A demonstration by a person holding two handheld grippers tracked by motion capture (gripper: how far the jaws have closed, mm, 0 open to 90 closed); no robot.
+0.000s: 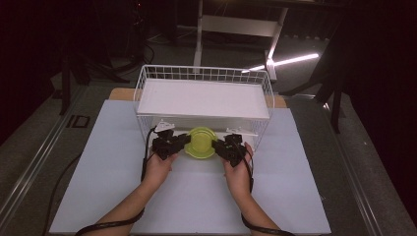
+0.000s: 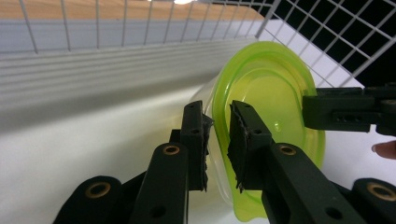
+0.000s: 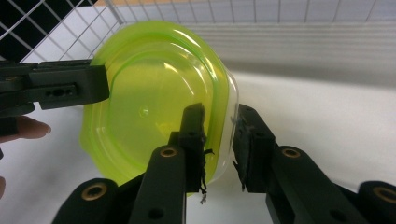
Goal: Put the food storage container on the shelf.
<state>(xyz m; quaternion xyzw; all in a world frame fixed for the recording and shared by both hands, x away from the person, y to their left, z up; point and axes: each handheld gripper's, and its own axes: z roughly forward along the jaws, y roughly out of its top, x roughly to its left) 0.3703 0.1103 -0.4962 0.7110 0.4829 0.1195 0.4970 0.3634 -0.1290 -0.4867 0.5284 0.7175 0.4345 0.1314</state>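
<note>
A clear container with a lime-green lid (image 1: 200, 142) sits at the front opening of the white wire basket (image 1: 141, 91), under its white shelf (image 1: 201, 98). My left gripper (image 1: 186, 140) holds its left rim and my right gripper (image 1: 219, 146) holds its right rim. In the left gripper view the lid's edge (image 2: 261, 79) lies between the pads of my left gripper (image 2: 218, 126), which touch it on both sides. In the right gripper view the container's rim (image 3: 154, 84) likewise fills the narrow gap in my right gripper (image 3: 222, 126). Each view shows the other gripper's jaw on the far rim.
The basket stands at the back of a white board (image 1: 196, 196) that covers the table. Its wire walls (image 2: 327, 42) close in the sides and back of the lower level. Cables trail from both grippers along the person's forearms.
</note>
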